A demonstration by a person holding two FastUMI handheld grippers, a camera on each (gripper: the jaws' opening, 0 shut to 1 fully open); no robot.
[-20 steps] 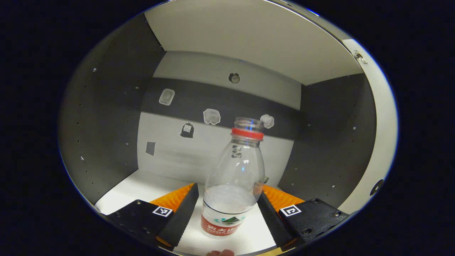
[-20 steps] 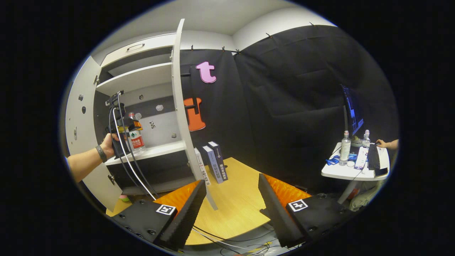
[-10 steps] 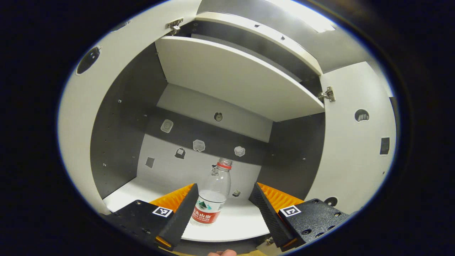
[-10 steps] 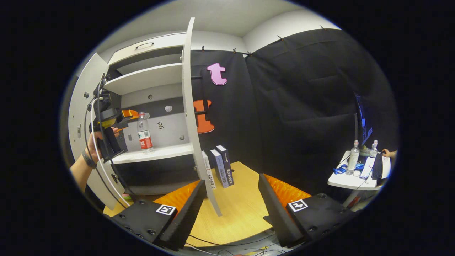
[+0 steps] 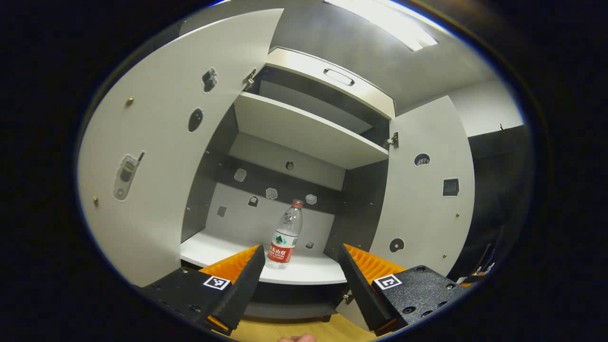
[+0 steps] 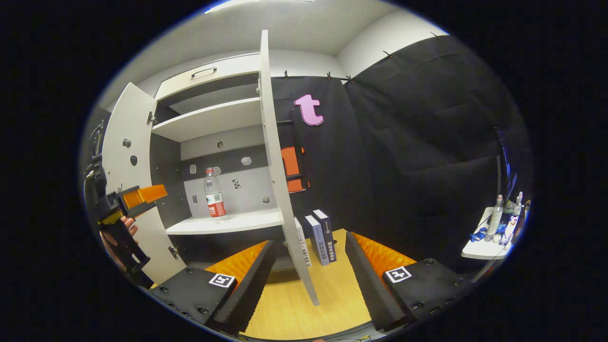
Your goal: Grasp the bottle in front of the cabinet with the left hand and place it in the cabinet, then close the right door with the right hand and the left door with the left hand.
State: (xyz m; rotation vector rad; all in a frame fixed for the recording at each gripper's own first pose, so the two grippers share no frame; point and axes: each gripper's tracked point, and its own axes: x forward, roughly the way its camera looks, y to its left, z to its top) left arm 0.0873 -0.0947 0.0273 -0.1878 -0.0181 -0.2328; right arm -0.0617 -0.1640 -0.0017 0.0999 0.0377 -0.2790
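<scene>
Bottle (image 5: 285, 232) upright on cabinet shelf (image 5: 304, 273) (both doors open).

White doors, grey insides, one red label.

The cabinet (image 5: 308, 133) has white shelves and a dark grey interior with a pale band across the back; both doors (image 5: 156, 156) are white, dotted with small dark stickers. The bottle (image 5: 285, 235) is clear with a red cap and a red-and-white label. At five o'clock from it, in the right gripper view, the tabletop (image 6: 289, 304) is light wood grain, with dark books (image 6: 323, 235) on it.
</scene>
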